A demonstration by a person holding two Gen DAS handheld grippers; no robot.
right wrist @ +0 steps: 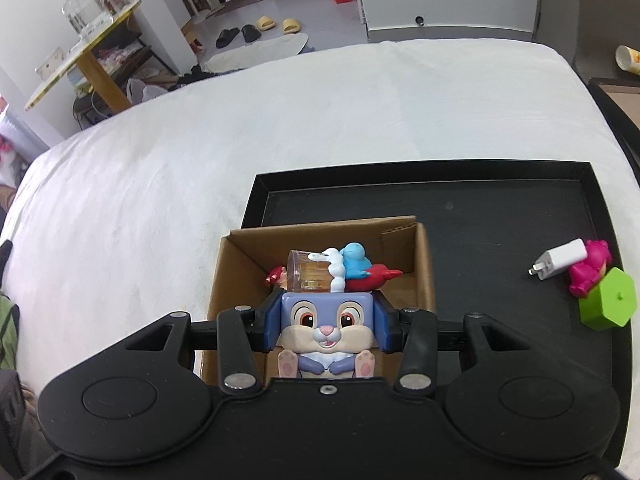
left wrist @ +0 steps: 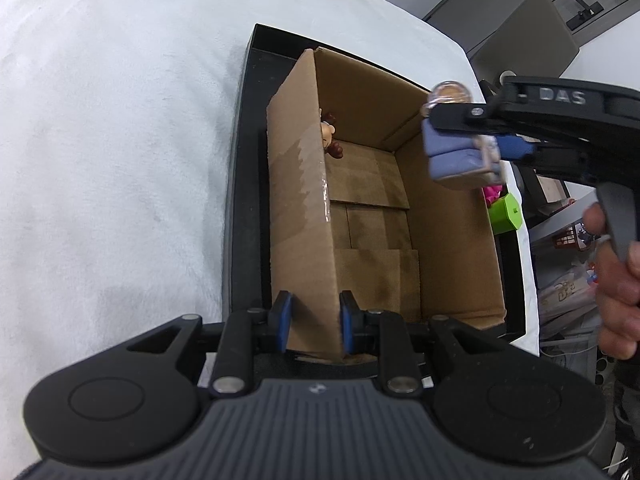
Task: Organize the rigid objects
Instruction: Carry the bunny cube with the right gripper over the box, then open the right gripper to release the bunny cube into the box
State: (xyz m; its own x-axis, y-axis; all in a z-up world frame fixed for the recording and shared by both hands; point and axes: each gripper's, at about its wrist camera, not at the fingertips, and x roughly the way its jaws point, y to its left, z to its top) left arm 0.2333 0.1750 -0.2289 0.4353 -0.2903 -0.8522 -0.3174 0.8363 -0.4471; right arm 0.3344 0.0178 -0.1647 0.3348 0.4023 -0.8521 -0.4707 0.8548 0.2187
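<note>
A brown cardboard box (left wrist: 372, 216) stands open in a black tray (left wrist: 244, 184) on a white cloth. My left gripper (left wrist: 314, 326) is shut on the box's near left wall. A small brown-haired figure (left wrist: 330, 136) lies inside at the far corner. My right gripper (right wrist: 328, 324) is shut on a blue rabbit figure (right wrist: 327, 330) and holds it above the box (right wrist: 320, 256); the rabbit figure also shows in the left wrist view (left wrist: 460, 156). The rabbit carries a clear cup (right wrist: 310, 276) and a blue bird (right wrist: 356, 260) on top.
On the black tray (right wrist: 500, 216) to the right of the box lie a white charger plug (right wrist: 560, 264), a pink figure (right wrist: 592, 268) and a green block (right wrist: 608, 304). The white cloth (right wrist: 280, 128) spreads beyond. Room furniture stands past the table edge.
</note>
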